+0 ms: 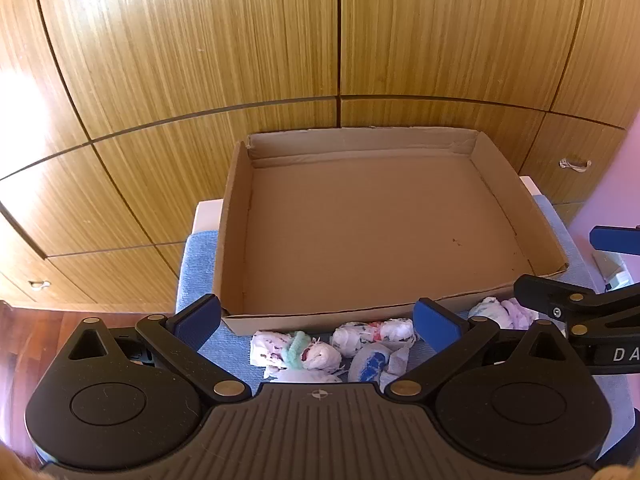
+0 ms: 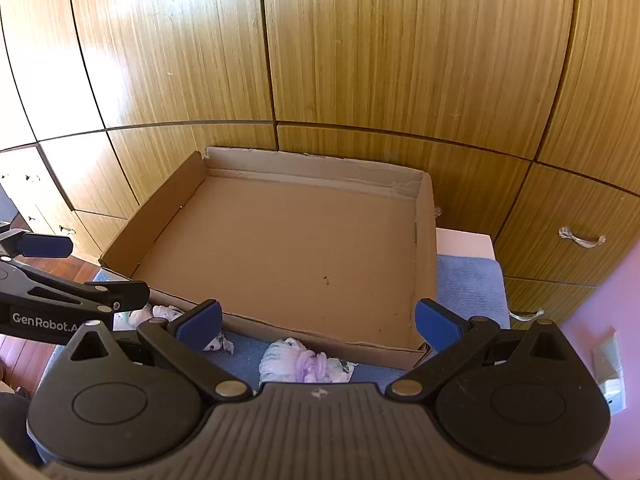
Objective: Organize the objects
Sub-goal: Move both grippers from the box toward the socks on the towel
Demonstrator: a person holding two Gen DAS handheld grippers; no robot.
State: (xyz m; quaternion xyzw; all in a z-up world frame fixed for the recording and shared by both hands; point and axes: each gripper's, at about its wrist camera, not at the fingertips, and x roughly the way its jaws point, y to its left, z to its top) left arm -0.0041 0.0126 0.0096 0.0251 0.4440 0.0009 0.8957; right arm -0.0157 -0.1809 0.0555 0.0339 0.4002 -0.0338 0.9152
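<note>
**Empty box, bundles waiting at its near wall**

A shallow cardboard box [image 1: 372,232] sits on a blue towel [image 1: 196,264] spread over a white counter [image 1: 208,212], its far wall close to the wooden cabinet doors [image 1: 200,60]. Nothing lies inside it, so the sorting looks not yet begun. The box fills most of the towel, leaving only a near strip, and the things to organize are gathered there: small rolled cloth bundles, just beside the near wall. One has a green band [image 1: 296,350], one shows red print [image 1: 374,332], one carries a blue patch [image 1: 372,362], and a lilac one [image 2: 306,364] lies further right.

The left tool [image 1: 318,320] hovers with its jaws spread wide above the green and red bundles, holding nothing; the width probably suits closing around a soft roll. The right tool [image 2: 318,318] is likewise wide and empty, poised over the lilac bundle. Each tool seems placed to take the bundle nearest it and lift it over the low wall.
</note>
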